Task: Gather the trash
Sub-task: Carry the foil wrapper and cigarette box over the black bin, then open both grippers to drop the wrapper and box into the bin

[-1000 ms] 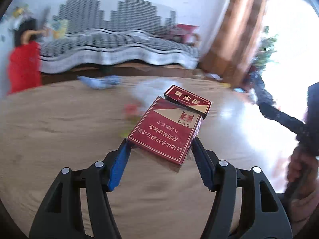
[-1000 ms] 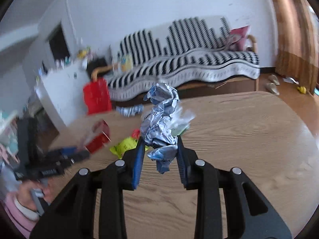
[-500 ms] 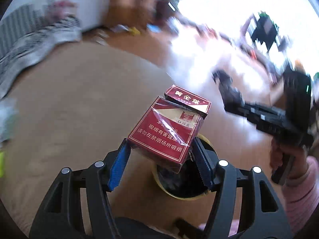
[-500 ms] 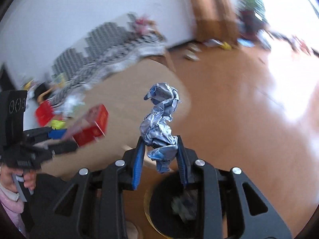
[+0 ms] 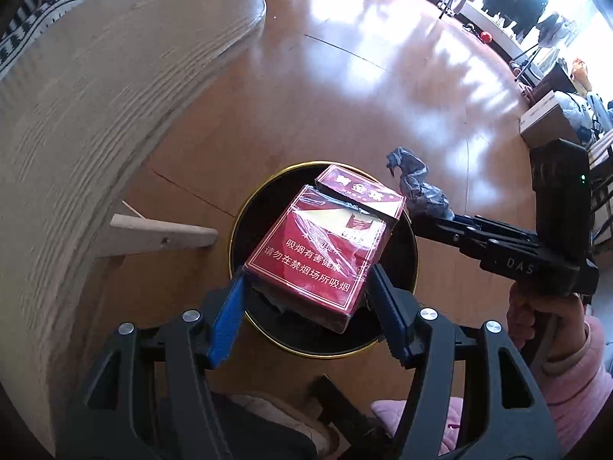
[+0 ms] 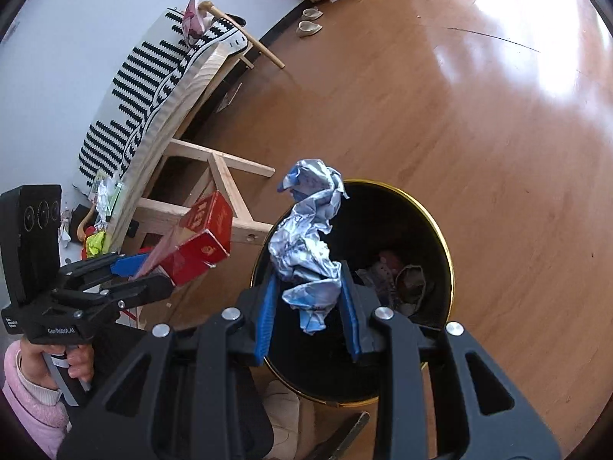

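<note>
A red cigarette pack (image 5: pixel 322 245) in clear film sits between the blue pads of my left gripper (image 5: pixel 306 272), which is shut on it, right over a black bin with a gold rim (image 5: pixel 268 188). My right gripper (image 6: pixel 308 268) holds a crumpled silver-blue wrapper (image 6: pixel 306 237) above the same bin (image 6: pixel 440 237). Its jaws are opening, and the wad still touches both pads. The bin holds some crumpled trash (image 6: pixel 402 280). Each view shows the other gripper: the right one (image 5: pixel 421 207) with the wrapper, the left one (image 6: pixel 153 264) with the pack (image 6: pixel 203 241).
The wooden table (image 5: pixel 76 96) curves along the left, its leg brace close to the bin. A striped sofa (image 6: pixel 126 88) stands by the wall, slippers (image 6: pixel 310 27) beyond it. Shiny wood floor (image 6: pixel 479 115) spreads to the right. A pink sleeve (image 5: pixel 574 375) holds the right gripper.
Both grippers have swung away from the tabletop and tipped down over the floor bin, each still carrying its item. The table now lies off to the left.
</note>
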`<action>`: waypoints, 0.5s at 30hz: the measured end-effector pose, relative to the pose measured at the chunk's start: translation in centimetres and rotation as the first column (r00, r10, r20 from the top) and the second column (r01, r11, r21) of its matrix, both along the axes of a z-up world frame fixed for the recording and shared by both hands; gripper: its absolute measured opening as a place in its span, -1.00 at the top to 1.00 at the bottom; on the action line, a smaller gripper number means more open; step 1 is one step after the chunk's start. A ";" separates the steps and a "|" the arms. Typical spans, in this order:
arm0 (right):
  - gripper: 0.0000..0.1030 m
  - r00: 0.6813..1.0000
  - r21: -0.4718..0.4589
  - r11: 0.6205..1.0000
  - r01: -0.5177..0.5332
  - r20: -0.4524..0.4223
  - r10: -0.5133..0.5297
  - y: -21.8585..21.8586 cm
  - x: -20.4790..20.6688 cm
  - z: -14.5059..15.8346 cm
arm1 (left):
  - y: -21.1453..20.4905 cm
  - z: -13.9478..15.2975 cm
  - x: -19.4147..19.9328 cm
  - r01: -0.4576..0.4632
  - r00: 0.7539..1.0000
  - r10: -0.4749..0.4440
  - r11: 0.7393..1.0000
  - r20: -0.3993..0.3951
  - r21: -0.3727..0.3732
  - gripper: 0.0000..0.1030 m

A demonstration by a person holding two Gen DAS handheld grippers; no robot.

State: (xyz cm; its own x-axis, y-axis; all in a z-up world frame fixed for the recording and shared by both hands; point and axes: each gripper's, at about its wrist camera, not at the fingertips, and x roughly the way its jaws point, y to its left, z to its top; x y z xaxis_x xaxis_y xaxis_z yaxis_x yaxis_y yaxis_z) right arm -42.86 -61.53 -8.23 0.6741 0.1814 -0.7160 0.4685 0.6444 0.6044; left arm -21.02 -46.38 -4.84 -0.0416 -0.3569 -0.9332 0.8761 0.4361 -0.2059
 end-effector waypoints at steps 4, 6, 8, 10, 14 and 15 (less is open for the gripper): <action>-0.47 0.999 -0.007 0.999 0.039 0.004 -0.039 -1.0 -0.6 0.4 | -1.2 -1.1 0.0 0.008 1.000 -0.009 0.999 0.009 0.044 -0.69; -0.64 0.996 -0.018 0.996 0.087 0.013 -0.087 -1.7 -1.4 1.0 | -0.5 -1.4 0.0 0.014 1.000 -0.014 0.999 0.011 0.047 -0.88; -0.80 0.991 -0.027 0.991 0.130 0.006 -0.130 -2.2 -1.7 1.4 | -0.3 -1.3 0.1 0.005 1.000 -0.004 0.999 -0.004 0.037 -0.88; -0.84 0.983 -0.063 0.981 0.181 -0.015 -0.183 -2.4 -2.1 1.9 | 0.2 -0.7 0.3 -0.017 0.999 0.017 1.000 -0.042 -0.002 -0.88; -0.86 0.956 -0.246 0.934 0.260 -0.068 -0.285 -1.6 -1.4 3.4 | 1.2 1.8 -0.3 0.012 1.000 -0.015 0.995 -0.025 -0.100 -0.87; -0.86 0.955 -0.268 0.927 0.263 -0.061 -0.289 -1.2 -1.1 3.8 | 1.9 3.5 -0.1 0.006 1.000 -0.007 0.988 -0.002 -0.152 -0.88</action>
